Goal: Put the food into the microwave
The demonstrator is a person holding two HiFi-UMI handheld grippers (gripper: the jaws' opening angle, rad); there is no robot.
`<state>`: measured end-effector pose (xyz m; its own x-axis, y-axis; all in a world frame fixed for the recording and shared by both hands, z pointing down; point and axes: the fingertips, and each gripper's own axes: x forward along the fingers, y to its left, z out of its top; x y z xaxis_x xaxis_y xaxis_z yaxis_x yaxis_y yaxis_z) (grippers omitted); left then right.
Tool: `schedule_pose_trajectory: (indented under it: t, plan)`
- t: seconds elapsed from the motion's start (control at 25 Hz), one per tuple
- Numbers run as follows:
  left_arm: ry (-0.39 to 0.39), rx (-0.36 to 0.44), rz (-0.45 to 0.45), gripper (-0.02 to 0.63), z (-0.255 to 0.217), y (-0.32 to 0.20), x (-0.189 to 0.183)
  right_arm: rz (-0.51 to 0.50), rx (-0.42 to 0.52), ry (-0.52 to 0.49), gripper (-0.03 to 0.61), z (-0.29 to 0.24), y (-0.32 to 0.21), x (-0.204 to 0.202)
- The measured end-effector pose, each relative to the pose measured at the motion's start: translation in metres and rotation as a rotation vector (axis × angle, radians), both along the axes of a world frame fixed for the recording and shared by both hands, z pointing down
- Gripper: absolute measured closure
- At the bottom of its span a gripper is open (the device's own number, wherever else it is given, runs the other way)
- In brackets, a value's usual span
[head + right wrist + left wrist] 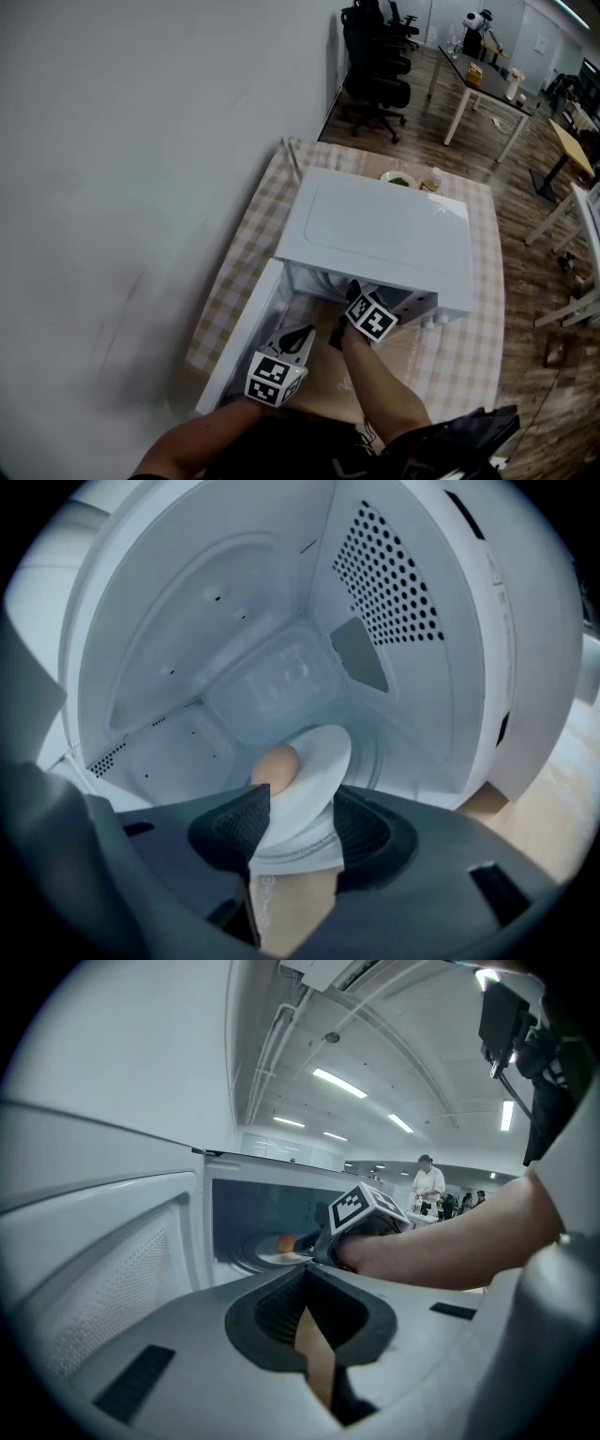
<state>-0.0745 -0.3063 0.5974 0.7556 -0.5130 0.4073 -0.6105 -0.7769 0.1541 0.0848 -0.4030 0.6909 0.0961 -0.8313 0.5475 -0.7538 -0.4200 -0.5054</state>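
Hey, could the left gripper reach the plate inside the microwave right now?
Probably not cleanly. The microwave door stands open, but the right gripper and the person's forearm fill the opening in front of the plate, which sits between the right gripper's jaws. The left gripper hangs outside.

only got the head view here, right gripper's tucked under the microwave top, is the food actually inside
Observer: Yes. The right gripper view shows a round tan food item on a white plate inside the microwave cavity.
Operator: is it clamped
Observer: Seemingly not: the right gripper has its pads apart, the plate rim between them.
Operator: left one busy
Observer: No, the left gripper holds nothing, beside the open door.
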Motion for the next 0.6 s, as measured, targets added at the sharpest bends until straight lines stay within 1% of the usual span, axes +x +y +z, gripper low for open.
schedule_pose_trajectory:
  t: [0.08, 0.24, 0.32, 0.4, 0.52, 0.6]
  plan:
    - [0.0, 0.001, -0.002, 0.606, 0.0, 0.0, -0.001, 0.028, 0.005, -0.068, 0.368, -0.001, 0.001, 0.0]
    - [0.009, 0.008, -0.007, 0.606, -0.003, -0.001, -0.003, 0.037, -0.004, -0.171, 0.314, -0.004, 0.003, -0.006]
    - [0.015, 0.009, -0.007, 0.606, -0.005, -0.001, -0.003, 0.06, -0.001, -0.24, 0.294, -0.005, 0.006, -0.009]
    - [0.023, 0.009, -0.009, 0.606, -0.007, -0.001, -0.002, 0.113, 0.004, -0.342, 0.287, -0.005, 0.008, -0.009]
    - [0.034, 0.007, -0.014, 0.606, -0.011, 0.0, -0.001, 0.221, 0.027, -0.501, 0.287, -0.005, 0.011, -0.006]
    - [0.042, 0.008, -0.017, 0.606, -0.014, 0.001, -0.001, 0.291, 0.043, -0.579, 0.288, -0.005, 0.012, -0.003]
